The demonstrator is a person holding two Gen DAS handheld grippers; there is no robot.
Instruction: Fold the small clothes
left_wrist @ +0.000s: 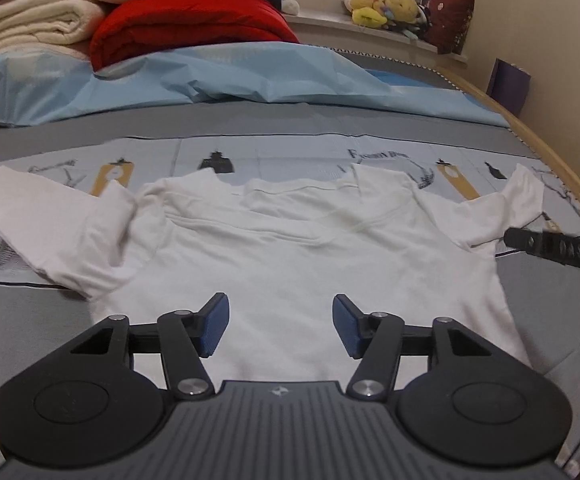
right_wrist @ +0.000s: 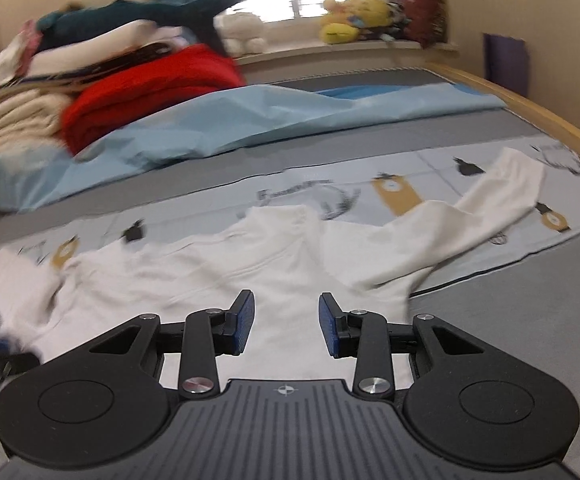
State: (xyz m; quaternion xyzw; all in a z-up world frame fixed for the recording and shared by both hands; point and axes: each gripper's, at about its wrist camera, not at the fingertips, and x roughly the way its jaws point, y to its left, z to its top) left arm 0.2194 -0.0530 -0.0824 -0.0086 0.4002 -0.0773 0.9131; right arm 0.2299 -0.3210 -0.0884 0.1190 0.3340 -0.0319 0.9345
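Grey patterned bedding (left_wrist: pixel 290 128) is carrying a white long-sleeved cotton shirt (left_wrist: pixel 290 248), lying spread flat with sleeves outstretched. Left gripper (left_wrist: pixel 281 326) and right gripper (right_wrist: pixel 286 324) are hovering over its lower body, fingers parted, holding nothing.

a grey bed sheet (left_wrist: pixel 249 126) with a pale printed band (left_wrist: pixel 298 152) of yellow tags and dark shapes covers the bed. beyond it a light blue sheet (left_wrist: pixel 193 76) lies rumpled across the far side. at far left a red quilt (left_wrist: pixel 177 26) sits folded beside a stack of cream blankets (left_wrist: pixel 29 20). yellow plush toys (left_wrist: pixel 382 6) crowd the far windowsill, next to a dark red cushion (left_wrist: pixel 450 16). a wooden bed frame (left_wrist: pixel 546 148) curves along the right, with a purple bag (left_wrist: pixel 508 84) against the wall.
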